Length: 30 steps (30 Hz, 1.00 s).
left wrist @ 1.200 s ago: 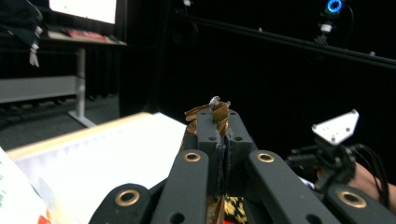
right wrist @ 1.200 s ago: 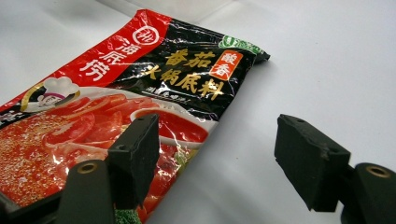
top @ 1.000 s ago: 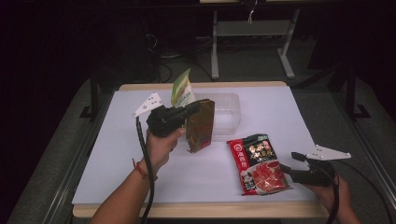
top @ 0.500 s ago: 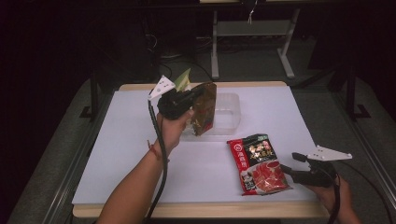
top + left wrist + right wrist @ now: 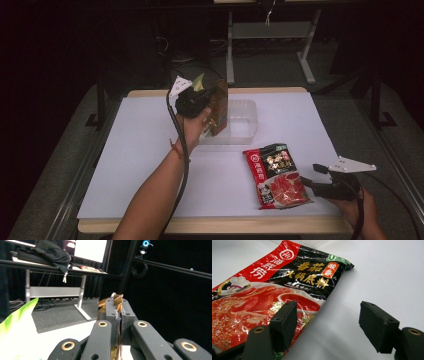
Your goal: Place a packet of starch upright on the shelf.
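Left gripper raised above far side of white table, jaws clamped on top edge of brown-gold packet; packet hung upright over near-left part of clear plastic tray. In left gripper view, crumpled foil edge pinched between pads. Right gripper low at near right table edge, jaws apart, nothing between them, just right of red-black sauce pouch lying flat; one pad over pouch's edge.
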### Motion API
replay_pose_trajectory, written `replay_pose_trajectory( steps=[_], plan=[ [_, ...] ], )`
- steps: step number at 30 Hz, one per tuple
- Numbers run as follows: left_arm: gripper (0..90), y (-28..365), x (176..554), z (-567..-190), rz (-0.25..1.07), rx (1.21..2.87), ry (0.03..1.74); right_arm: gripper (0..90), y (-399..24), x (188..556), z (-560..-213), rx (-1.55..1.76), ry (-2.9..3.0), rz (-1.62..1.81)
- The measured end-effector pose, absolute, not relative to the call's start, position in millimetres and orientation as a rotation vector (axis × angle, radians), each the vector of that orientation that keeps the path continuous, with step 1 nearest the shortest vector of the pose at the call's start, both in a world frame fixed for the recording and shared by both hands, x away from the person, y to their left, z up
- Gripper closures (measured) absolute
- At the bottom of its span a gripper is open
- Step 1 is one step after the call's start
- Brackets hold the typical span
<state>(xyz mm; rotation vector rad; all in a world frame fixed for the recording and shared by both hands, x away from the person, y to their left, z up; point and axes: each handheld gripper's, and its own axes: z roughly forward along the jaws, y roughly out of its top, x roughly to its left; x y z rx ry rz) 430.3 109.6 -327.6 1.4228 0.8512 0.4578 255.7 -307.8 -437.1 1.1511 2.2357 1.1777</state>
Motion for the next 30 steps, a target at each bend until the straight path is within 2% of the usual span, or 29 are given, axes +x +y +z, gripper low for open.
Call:
replay_pose_trajectory(
  steps=[5,7,11,13,20,30],
  plan=[
    [88.4,99,438,-331,0.499,1.422,0.866,30.4,-307,256,-439,1.149,2.242,1.175],
    [88.4,96,441,-332,0.478,1.403,0.872,30.4,-308,257,-439,1.148,2.242,1.171],
    [88.3,87,442,-335,0.531,1.444,0.857,30.5,-308,256,-438,1.144,2.241,1.171],
    [88.2,89,444,-342,0.481,1.413,0.873,30.5,-308,256,-438,1.143,2.241,1.172],
    [87.8,97,445,-368,0.454,1.417,0.913,30.5,-310,255,-438,1.143,2.238,1.167],
    [85.8,106,429,-370,0.477,1.473,0.842,30.5,-308,257,-439,1.142,2.238,1.188]
  ],
)
